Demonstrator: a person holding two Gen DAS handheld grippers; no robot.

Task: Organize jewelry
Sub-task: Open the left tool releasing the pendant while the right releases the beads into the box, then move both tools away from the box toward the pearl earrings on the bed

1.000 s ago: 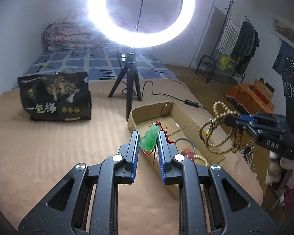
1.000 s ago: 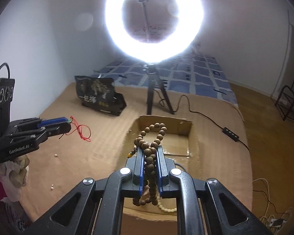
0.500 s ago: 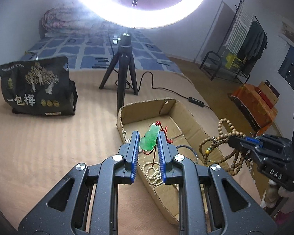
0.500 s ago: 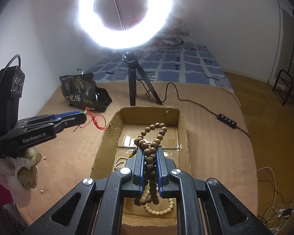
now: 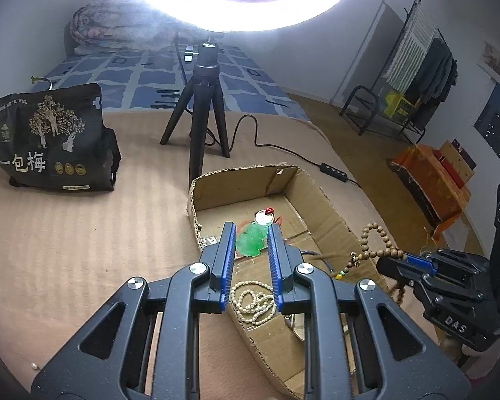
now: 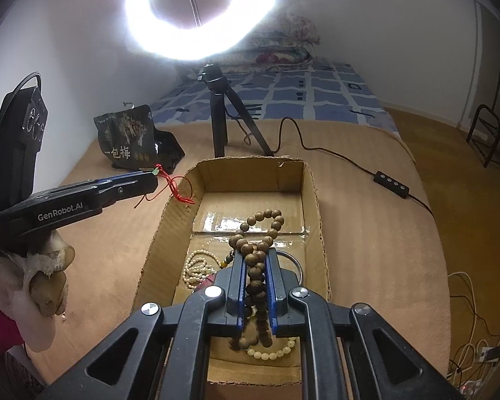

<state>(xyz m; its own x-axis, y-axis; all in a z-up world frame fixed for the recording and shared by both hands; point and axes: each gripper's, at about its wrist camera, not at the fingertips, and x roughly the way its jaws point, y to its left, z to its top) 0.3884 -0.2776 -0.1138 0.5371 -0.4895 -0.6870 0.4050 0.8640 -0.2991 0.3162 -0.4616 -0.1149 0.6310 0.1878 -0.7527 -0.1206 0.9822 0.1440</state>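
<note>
My left gripper [image 5: 249,233] is shut on a green jade pendant [image 5: 250,241] with a red cord, held above the left wall of an open cardboard box [image 5: 330,215]. It also shows in the right wrist view [image 6: 155,176], its red cord [image 6: 176,190] dangling over the box's left rim. My right gripper [image 6: 254,256] is shut on a string of brown wooden beads [image 6: 256,266] over the box [image 6: 311,183]; it also shows in the left wrist view [image 5: 386,261]. A cream bead necklace [image 5: 253,300] and a metal bangle [image 6: 296,266] lie inside.
A ring light on a black tripod [image 5: 203,110] stands just behind the box, its cable and switch [image 6: 391,185] trailing right. A black printed bag [image 5: 46,143] stands at the back left. A small loose bead [image 5: 34,365] lies on the brown mat.
Both grippers have moved forward and down toward the box, holding the same pieces. The box now sits closer and lower under both.
</note>
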